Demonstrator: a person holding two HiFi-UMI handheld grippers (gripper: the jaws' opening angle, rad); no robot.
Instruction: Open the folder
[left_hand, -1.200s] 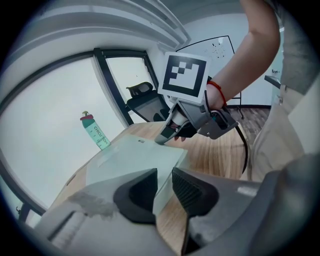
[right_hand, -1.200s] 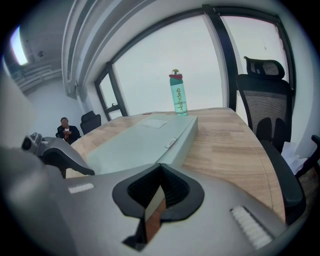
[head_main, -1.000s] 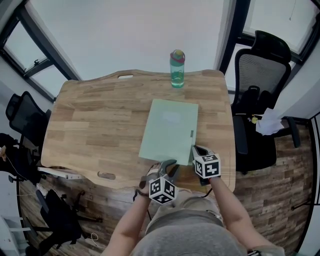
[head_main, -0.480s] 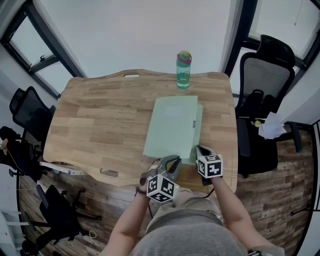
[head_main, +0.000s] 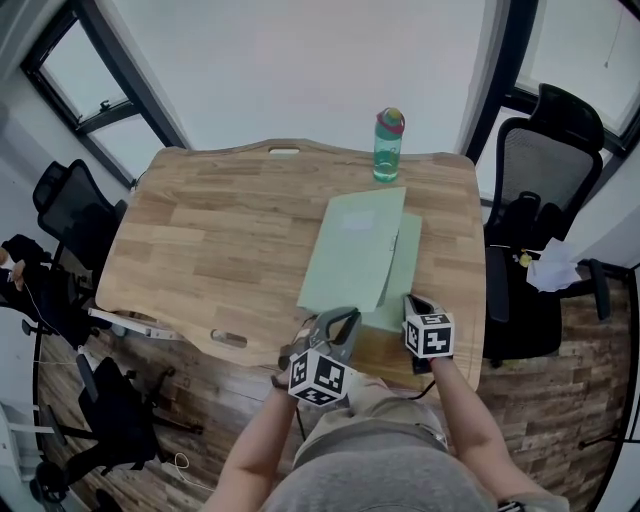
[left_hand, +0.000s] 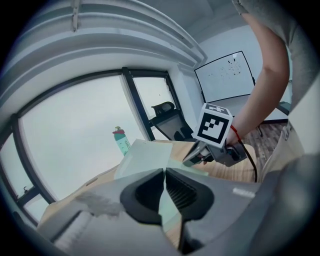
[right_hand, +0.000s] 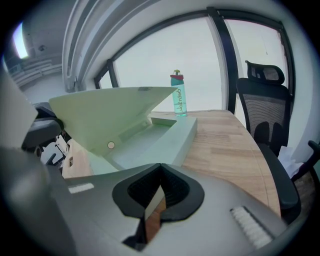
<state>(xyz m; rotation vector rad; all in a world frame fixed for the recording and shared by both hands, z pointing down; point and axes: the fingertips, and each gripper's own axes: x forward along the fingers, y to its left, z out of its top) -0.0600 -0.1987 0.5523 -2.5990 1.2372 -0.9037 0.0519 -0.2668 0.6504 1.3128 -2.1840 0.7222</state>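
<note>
Wood bench (head_main: 200, 240) lies bare to the left, while the folder (head_main: 408, 262) sits near its right edge, reaching almost to the front rim. The left gripper (left_hand: 164, 174) has just been closing its jaws, which now pinch the cover (head_main: 355, 250), tilted up off the lower half. The right gripper (right_hand: 160, 167) has its jaws together on the folder's near right corner. A bottle (head_main: 388, 145) stands just beyond the folder, and an office chair (head_main: 540, 190) crowds the right side.

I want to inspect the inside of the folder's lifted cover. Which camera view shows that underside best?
The right gripper view: the raised cover shows its underside, with a round stud, above the folder's base. The head view shows only the cover's top; the left gripper view likewise.
</note>
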